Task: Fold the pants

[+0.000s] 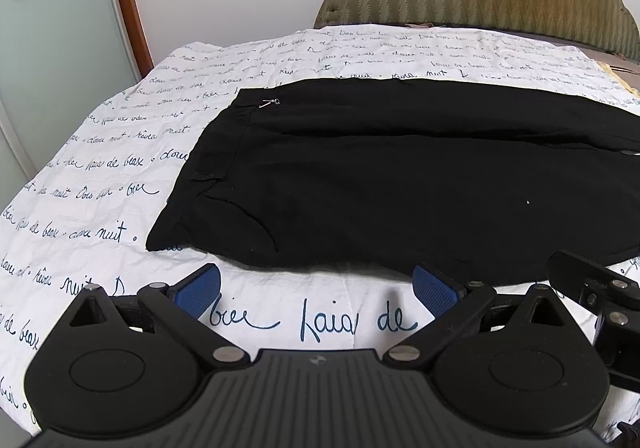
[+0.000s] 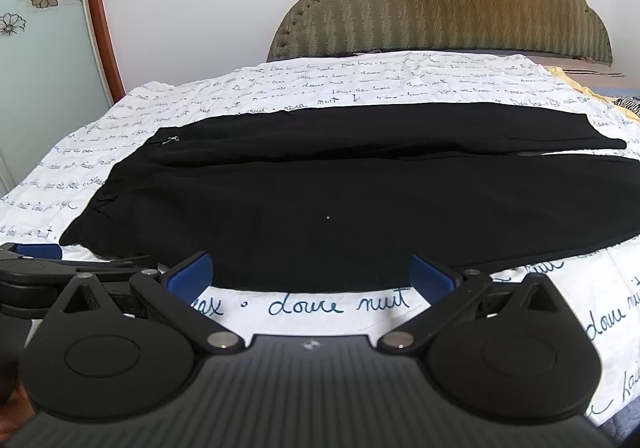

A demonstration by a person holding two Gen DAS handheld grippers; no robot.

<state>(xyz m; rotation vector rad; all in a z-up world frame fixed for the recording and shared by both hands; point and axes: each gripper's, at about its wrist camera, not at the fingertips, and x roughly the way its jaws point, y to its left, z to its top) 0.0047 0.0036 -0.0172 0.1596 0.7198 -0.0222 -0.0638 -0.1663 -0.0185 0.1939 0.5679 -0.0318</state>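
Left wrist view: your left gripper point(image 1: 316, 290), fingers spread and empty, faces pants point(image 1: 380, 176) at 12 o'clock, lying lengthwise 9-to-3

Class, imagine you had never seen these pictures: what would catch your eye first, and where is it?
The black pants lie spread flat across the middle of the bed, waist to the left, legs running right. Under them is a white sheet covered in blue handwriting, with a padded green headboard behind. In front, the left tongs and right tongs are open, blue pads at the near edge.
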